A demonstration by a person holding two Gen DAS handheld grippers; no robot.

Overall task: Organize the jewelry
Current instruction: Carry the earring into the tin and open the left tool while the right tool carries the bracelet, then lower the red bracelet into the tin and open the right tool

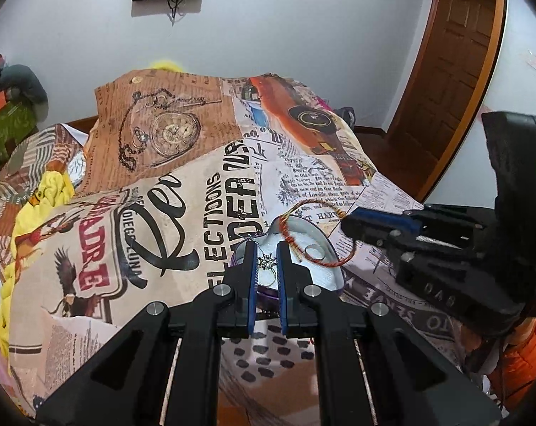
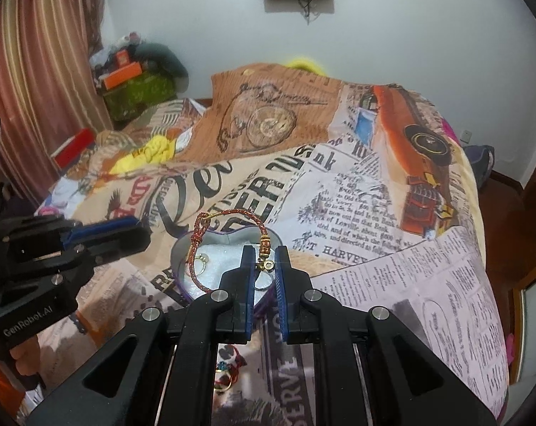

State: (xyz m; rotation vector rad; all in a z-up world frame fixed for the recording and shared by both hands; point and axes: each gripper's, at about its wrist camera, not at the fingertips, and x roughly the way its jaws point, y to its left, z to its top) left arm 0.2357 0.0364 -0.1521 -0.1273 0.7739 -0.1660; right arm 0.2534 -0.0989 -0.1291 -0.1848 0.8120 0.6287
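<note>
The heart-shaped box (image 2: 232, 245) with white lining rests on the printed bedspread (image 2: 392, 248) covering the bed. A red braided bracelet (image 2: 196, 248) lies draped across the box rim. The left hand-held gripper (image 1: 266, 266) has its jaws slightly parted around a ring (image 1: 268, 269); contact cannot be confirmed. The right hand-held gripper (image 2: 264, 266) is narrowly open, its jaws flanking the bracelet's gold clasp (image 2: 266, 265).
</note>
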